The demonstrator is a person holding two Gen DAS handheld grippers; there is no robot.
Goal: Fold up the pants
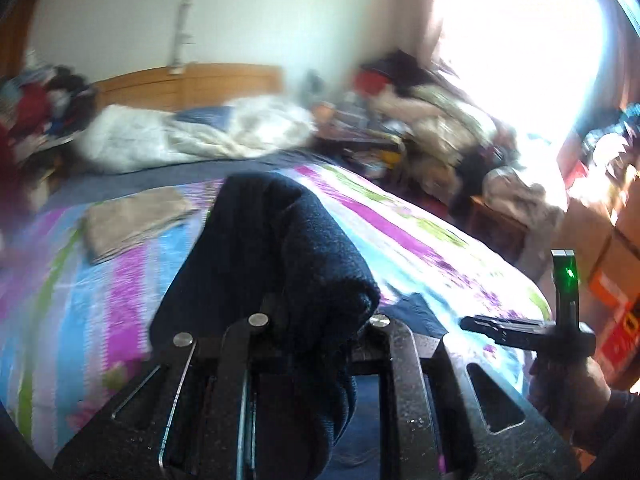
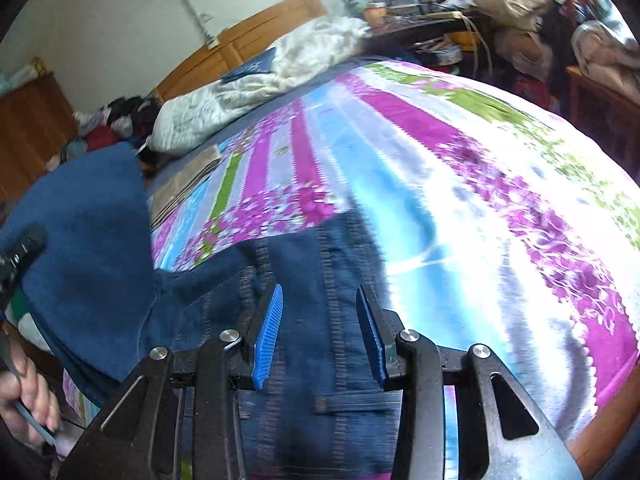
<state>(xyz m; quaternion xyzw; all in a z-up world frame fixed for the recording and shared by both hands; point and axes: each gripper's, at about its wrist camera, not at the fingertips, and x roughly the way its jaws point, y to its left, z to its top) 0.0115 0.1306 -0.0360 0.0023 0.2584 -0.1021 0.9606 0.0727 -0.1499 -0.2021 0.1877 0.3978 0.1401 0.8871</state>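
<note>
**Pants half lifted as fold gets under way on striped bed**

Left wrist view: the left tongs (image 1: 304,320) are clamped on a thick bunch of the dark blue pants (image 1: 280,248), which rises between the fingers and hides their tips. To the left, on the striped bedspread (image 1: 132,264), lies a folded tan cloth (image 1: 132,220), a little apart from the pants. Far behind it a white quilt (image 1: 192,136) is heaped against the wooden headboard (image 1: 188,84). At the near right a hand (image 1: 568,388) holds the other tool.

In the right wrist view the lifted part of the pants (image 2: 84,248) hangs at the left, while the waistband end, with a belt loop showing, lies flat on the bedspread (image 2: 460,184) under the right tongs (image 2: 319,334). Those tongs stand open, blue pads apart, gripping nothing. A hand (image 2: 28,396) shows at the near left edge.

The fold looks barely begun: one end is raised, the other not yet gripped, and no neat crease shows. The tan cloth sits close enough to crowd the landing spot; the piled clutter (image 2: 520,4) at far right lies off the bed.
</note>
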